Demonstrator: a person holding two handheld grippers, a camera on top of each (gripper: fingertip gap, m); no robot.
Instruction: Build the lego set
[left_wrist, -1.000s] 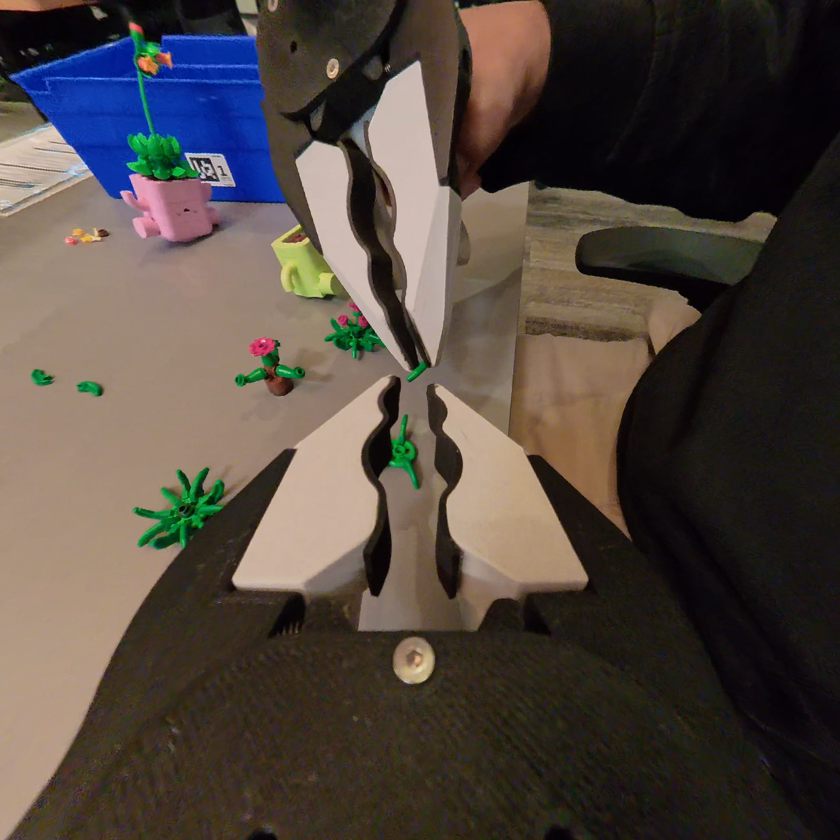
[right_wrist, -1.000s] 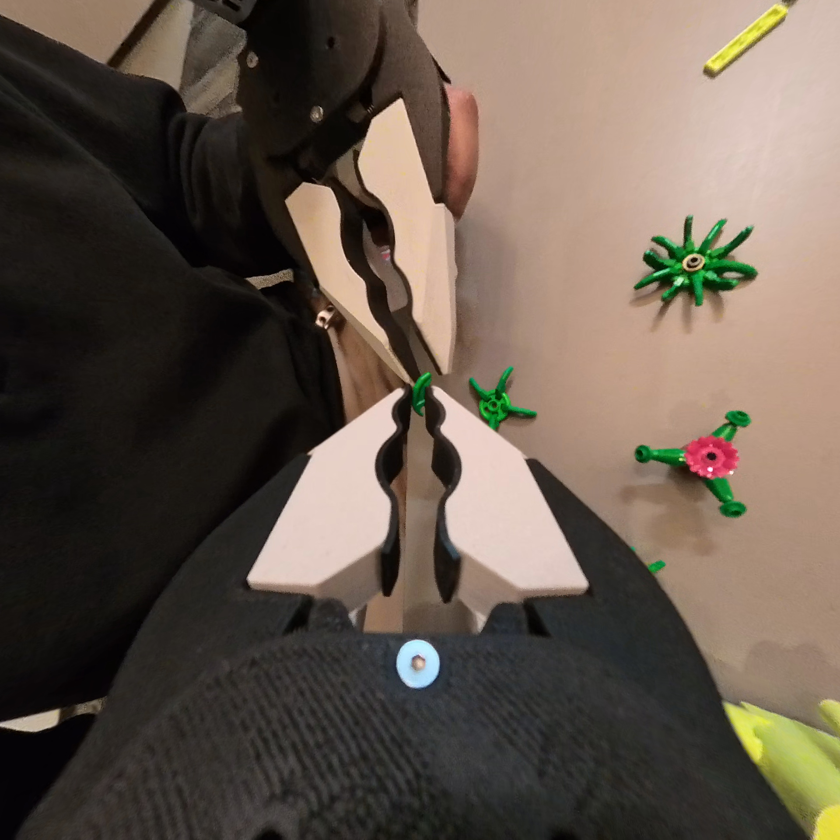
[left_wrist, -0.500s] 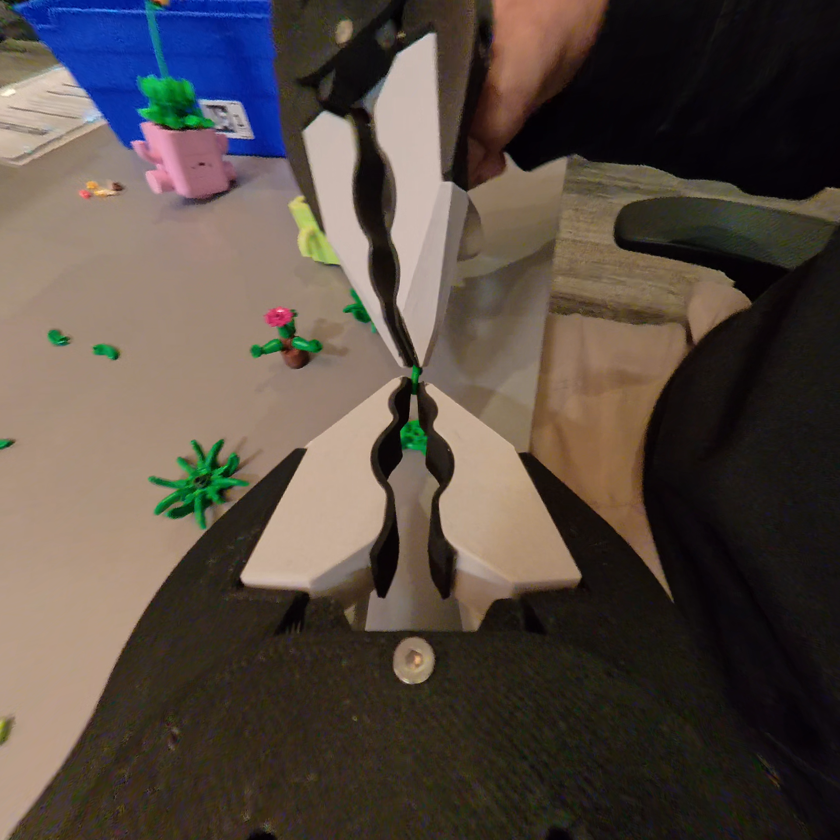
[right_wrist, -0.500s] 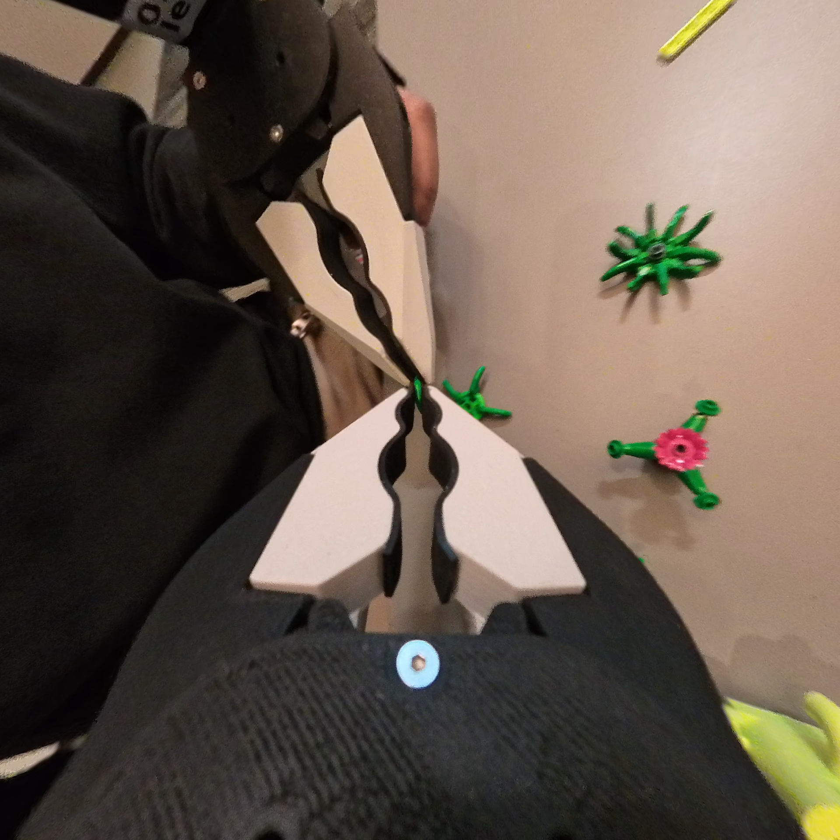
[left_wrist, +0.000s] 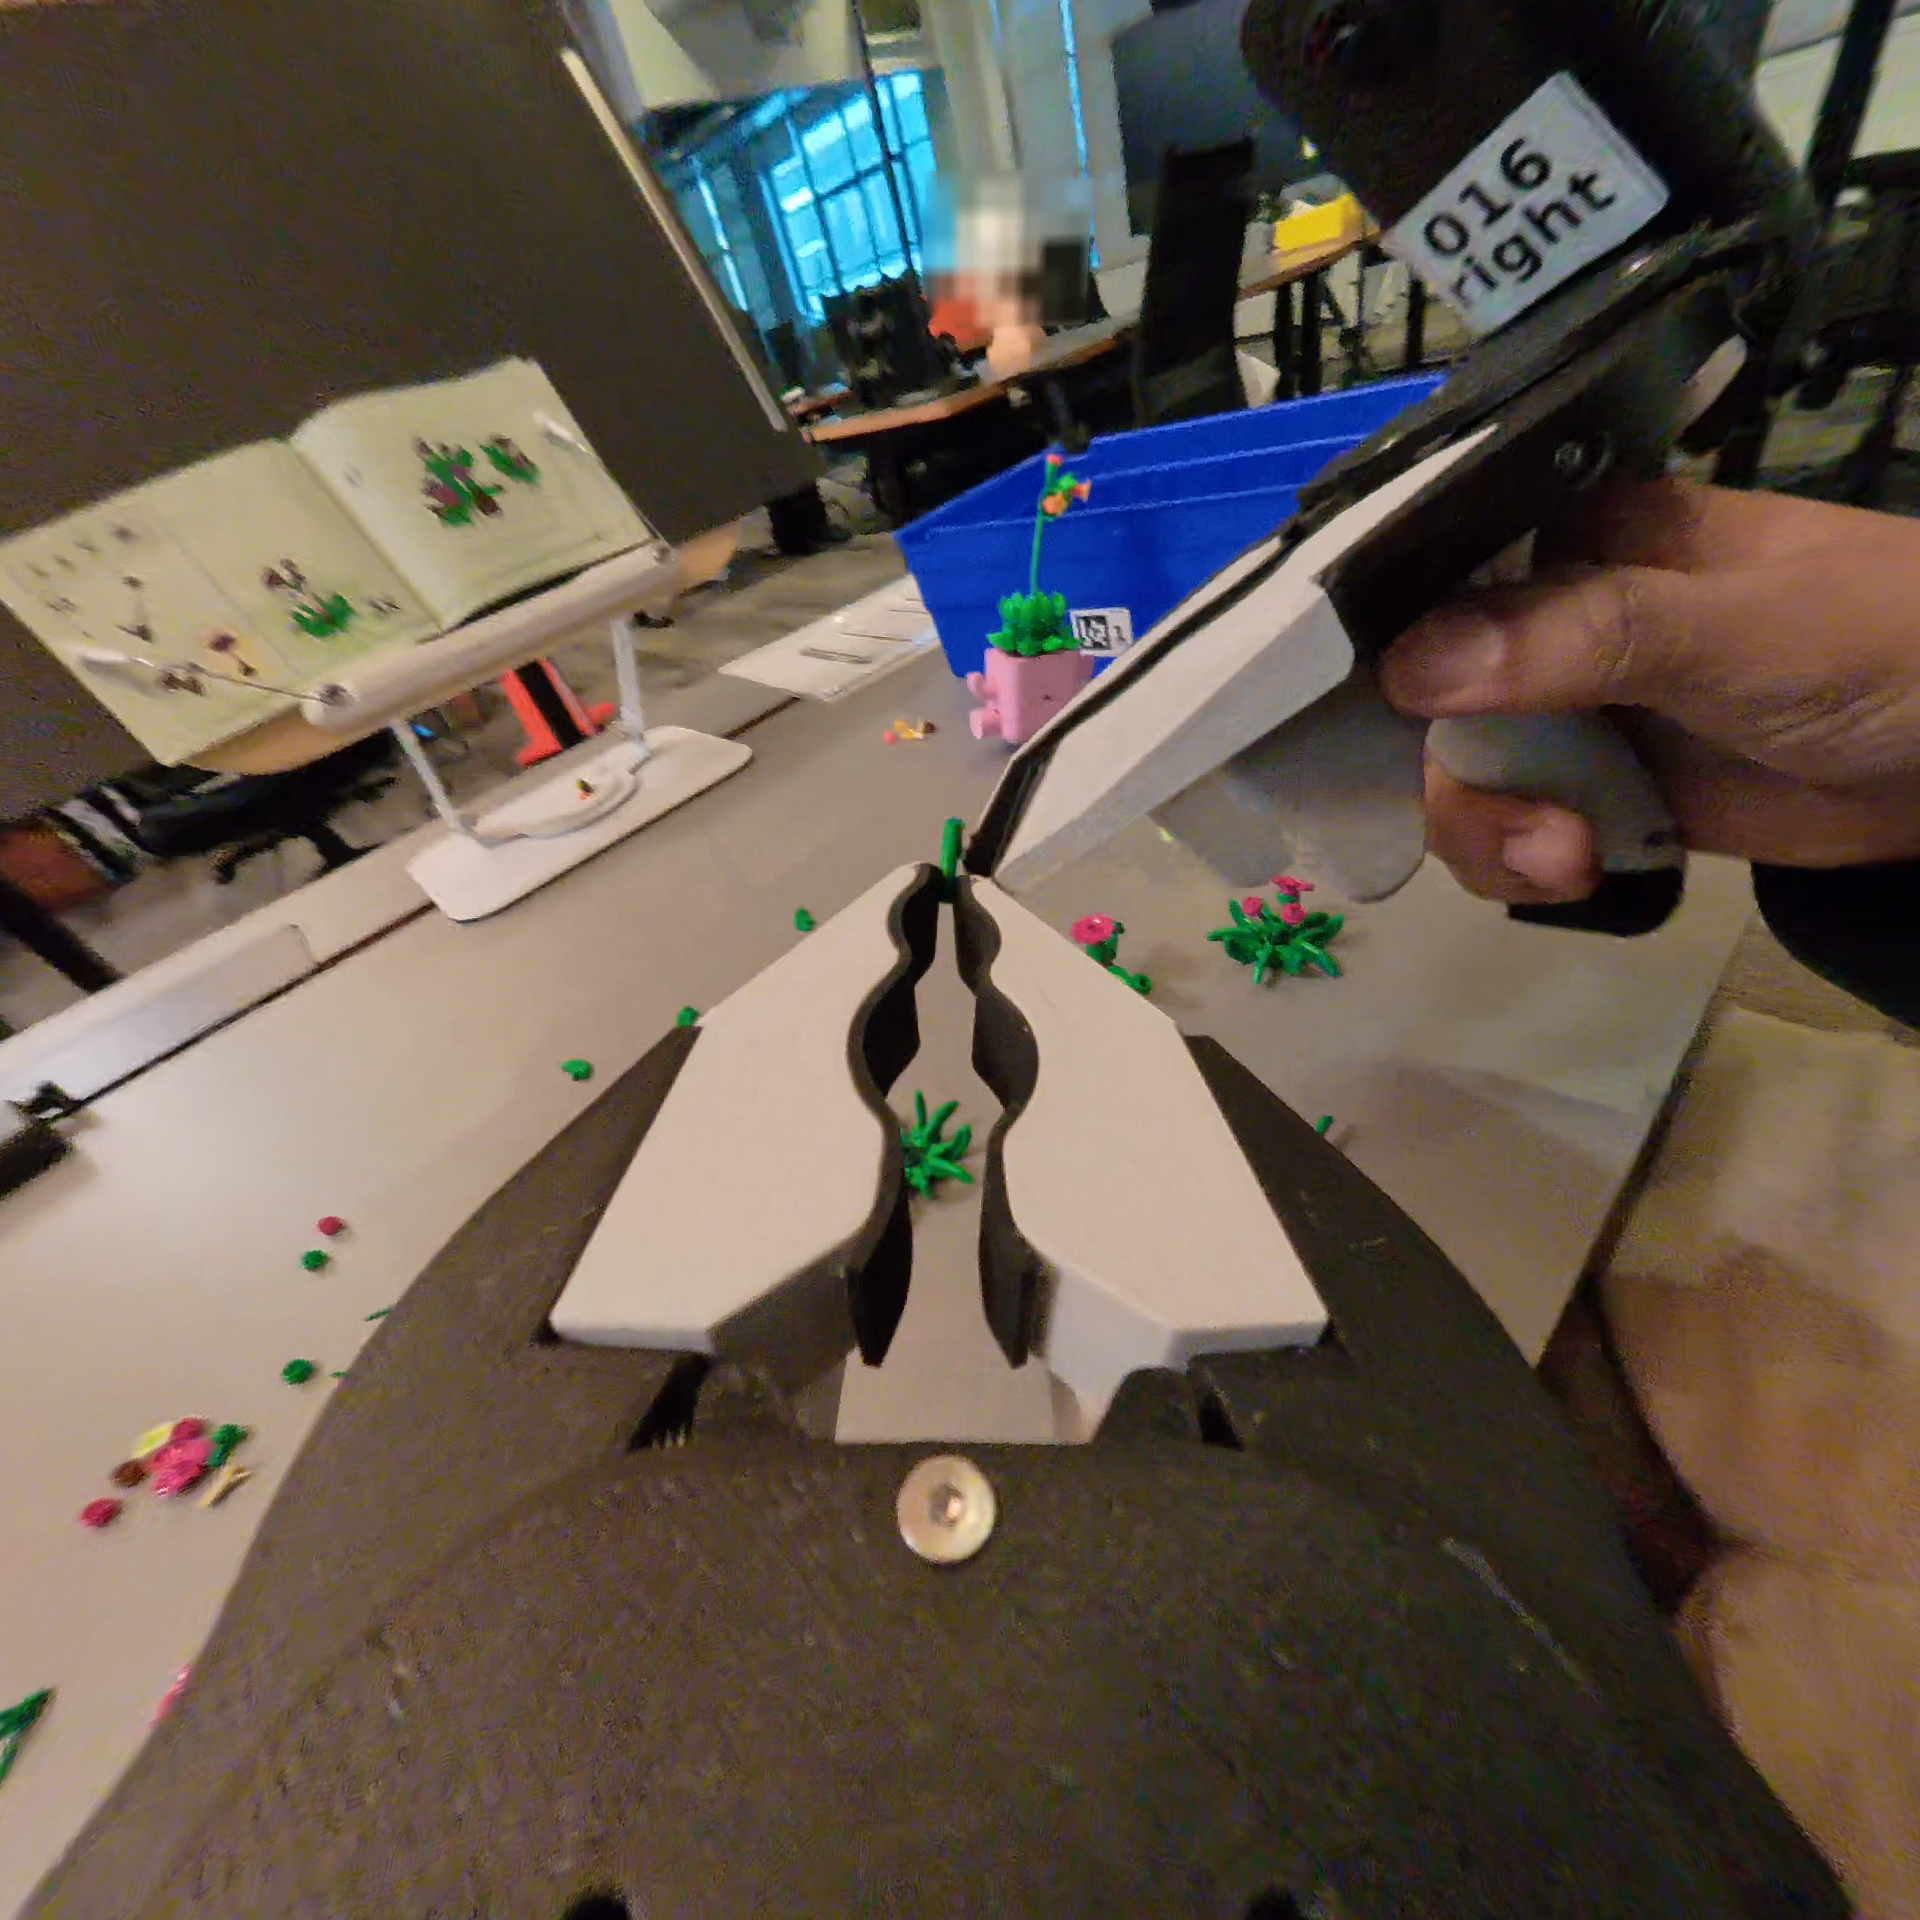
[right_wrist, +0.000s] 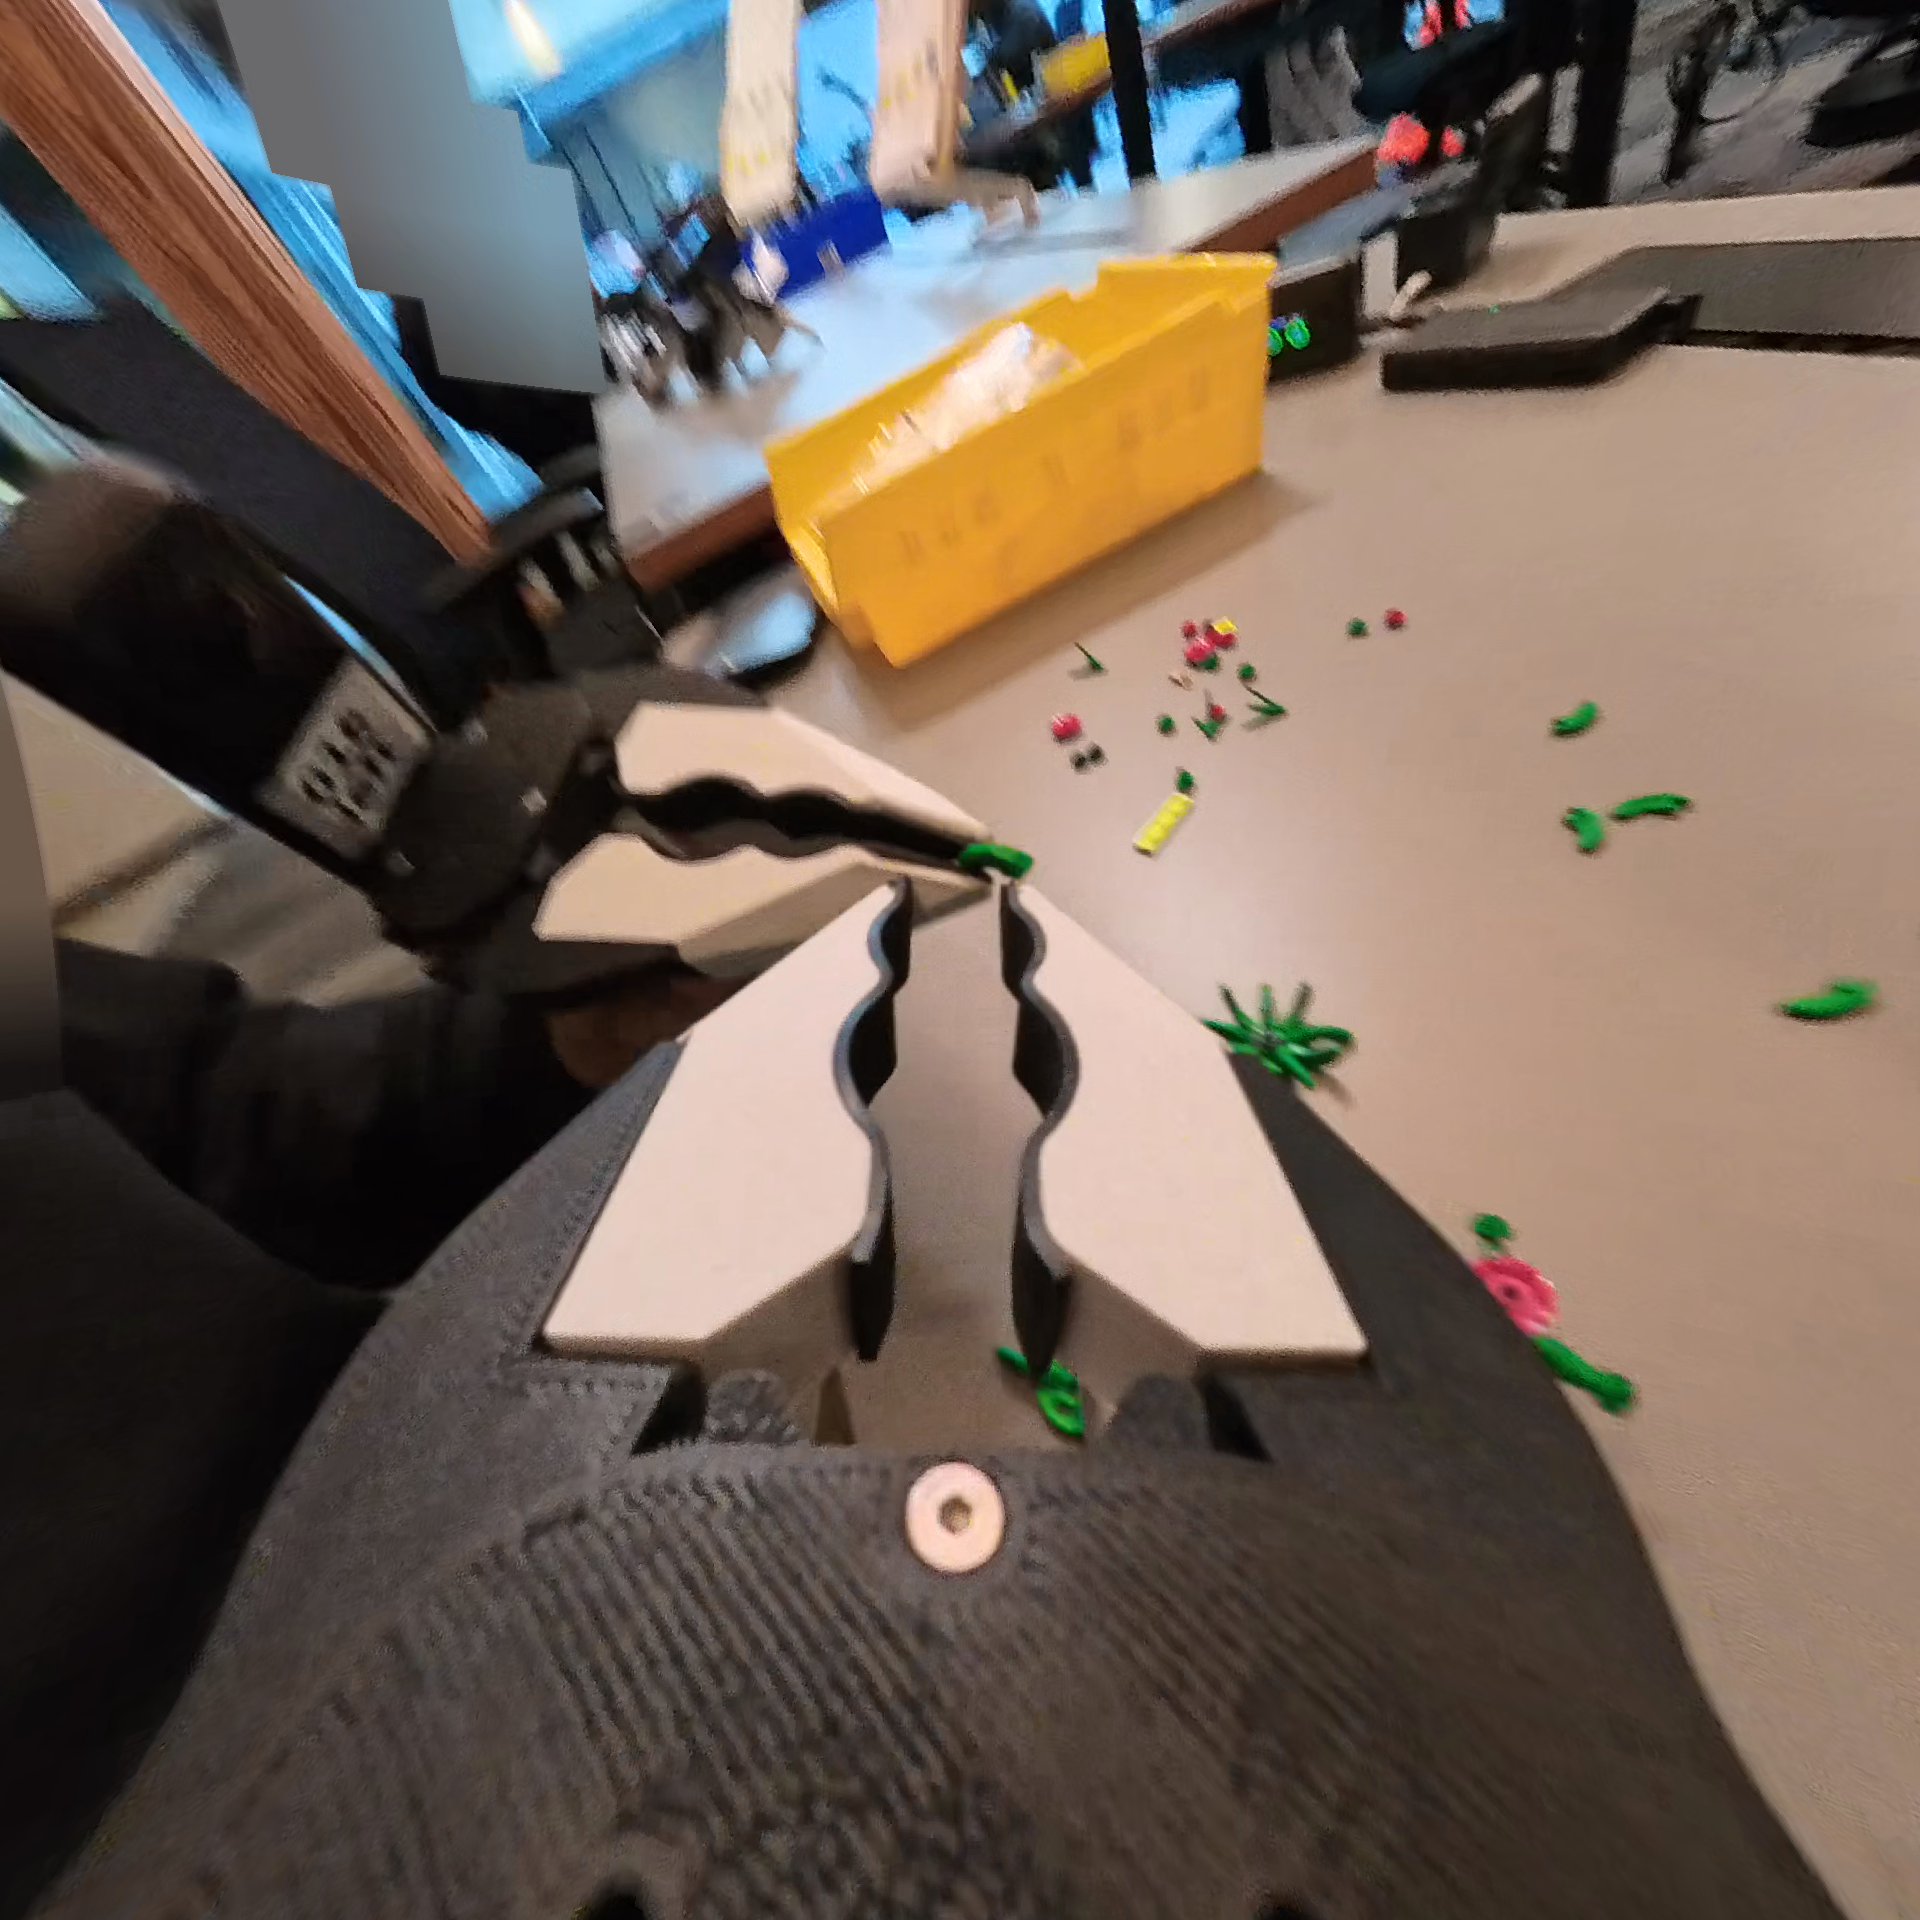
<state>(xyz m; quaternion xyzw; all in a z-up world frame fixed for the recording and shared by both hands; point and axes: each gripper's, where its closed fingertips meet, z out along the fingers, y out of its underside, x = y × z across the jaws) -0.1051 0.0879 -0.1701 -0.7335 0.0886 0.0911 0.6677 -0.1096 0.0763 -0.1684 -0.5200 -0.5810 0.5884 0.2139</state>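
My left gripper (left_wrist: 943, 878) is shut at its tips on a small green leaf piece (left_wrist: 950, 840), held above the grey table (left_wrist: 520, 1091). In the right wrist view the left gripper (right_wrist: 982, 854) comes in from the left with the green leaf piece (right_wrist: 994, 858) sticking out of its tips. My right gripper (right_wrist: 953, 894) is open with a narrow gap and holds nothing; its tips sit just below and beside the leaf. In the left wrist view the right gripper (left_wrist: 982, 857) reaches in from the right, held by a hand (left_wrist: 1662, 675).
A pink pot with a plant (left_wrist: 1029, 686) stands before a blue bin (left_wrist: 1143, 520). An instruction booklet on a stand (left_wrist: 343, 540) is at the back left. A yellow bin (right_wrist: 1039, 447) lies on the table. Spiky green leaves (left_wrist: 935, 1143), flower builds (left_wrist: 1276, 930) and loose pieces (right_wrist: 1205, 675) are scattered about. The tips of both grippers are at nearly the same place.
My left gripper closed on the green leaf held by the right gripper. The right gripper then opened and let go. Both grippers tilted up from facing the table to looking across it.
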